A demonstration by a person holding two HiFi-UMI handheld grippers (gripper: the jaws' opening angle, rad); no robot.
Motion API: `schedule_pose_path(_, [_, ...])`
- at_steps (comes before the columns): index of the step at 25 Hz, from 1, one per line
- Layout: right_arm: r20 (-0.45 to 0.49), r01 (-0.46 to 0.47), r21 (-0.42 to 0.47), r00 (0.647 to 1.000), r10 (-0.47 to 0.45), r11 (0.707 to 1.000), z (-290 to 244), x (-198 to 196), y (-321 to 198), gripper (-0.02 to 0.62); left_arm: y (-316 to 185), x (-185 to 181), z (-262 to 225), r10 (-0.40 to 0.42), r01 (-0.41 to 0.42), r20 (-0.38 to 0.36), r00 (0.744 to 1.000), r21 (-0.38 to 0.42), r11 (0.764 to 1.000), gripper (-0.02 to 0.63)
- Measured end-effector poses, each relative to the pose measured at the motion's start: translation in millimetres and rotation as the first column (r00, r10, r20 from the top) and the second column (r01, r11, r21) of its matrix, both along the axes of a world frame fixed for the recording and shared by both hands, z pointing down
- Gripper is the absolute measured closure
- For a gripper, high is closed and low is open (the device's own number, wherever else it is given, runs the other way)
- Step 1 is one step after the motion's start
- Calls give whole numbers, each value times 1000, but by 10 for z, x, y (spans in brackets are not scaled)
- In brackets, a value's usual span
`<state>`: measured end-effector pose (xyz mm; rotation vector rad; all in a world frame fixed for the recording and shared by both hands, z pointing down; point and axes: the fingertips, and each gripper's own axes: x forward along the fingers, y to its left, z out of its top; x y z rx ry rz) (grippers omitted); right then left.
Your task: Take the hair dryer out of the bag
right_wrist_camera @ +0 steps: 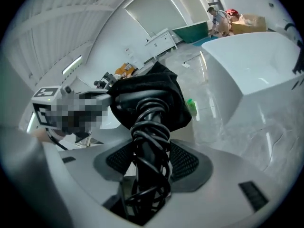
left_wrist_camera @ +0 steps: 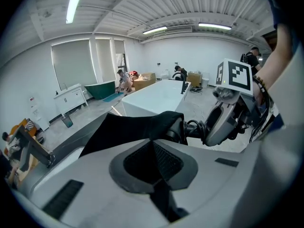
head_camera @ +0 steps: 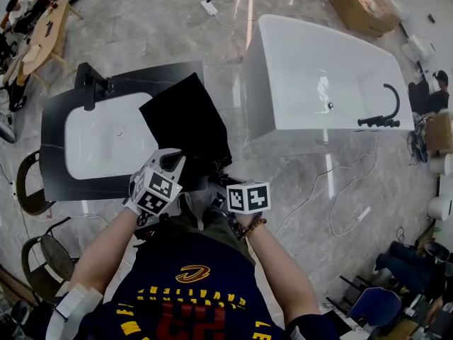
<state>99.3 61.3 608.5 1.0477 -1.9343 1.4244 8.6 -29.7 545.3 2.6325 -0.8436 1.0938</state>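
A black fabric bag (head_camera: 185, 122) hangs over the sink counter, held up in front of the person. My left gripper (head_camera: 177, 167) is shut on a fold of the bag (left_wrist_camera: 137, 129), and the cloth runs down between its jaws (left_wrist_camera: 154, 163). My right gripper (head_camera: 225, 181) is shut on the hair dryer's black handle (right_wrist_camera: 149, 141), which has its cord wound round it. The dryer's head is still covered by the bag's mouth (right_wrist_camera: 152, 91). In the left gripper view the cord-wrapped handle (left_wrist_camera: 192, 127) sticks out of the bag toward the right gripper (left_wrist_camera: 223, 122).
Below the bag lies a white sink basin (head_camera: 106, 144) set in a dark counter with a black faucet (head_camera: 92, 83). A white bathtub (head_camera: 325, 76) stands to the right. Chairs (head_camera: 32, 183) stand at the left, a cardboard box (head_camera: 361, 6) at the back right.
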Motion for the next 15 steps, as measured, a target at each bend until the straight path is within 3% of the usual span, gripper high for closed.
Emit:
schedule_pose_path(9, [73, 115, 40, 990, -117, 993, -268, -32, 510, 354, -259, -380, 163, -105, 105, 19, 994, -25, 994, 594])
schedule_pose_path(15, [168, 16, 86, 985, -30, 996, -670, 25, 511, 354, -345, -614, 51, -154, 155, 31, 988, -14, 988, 594])
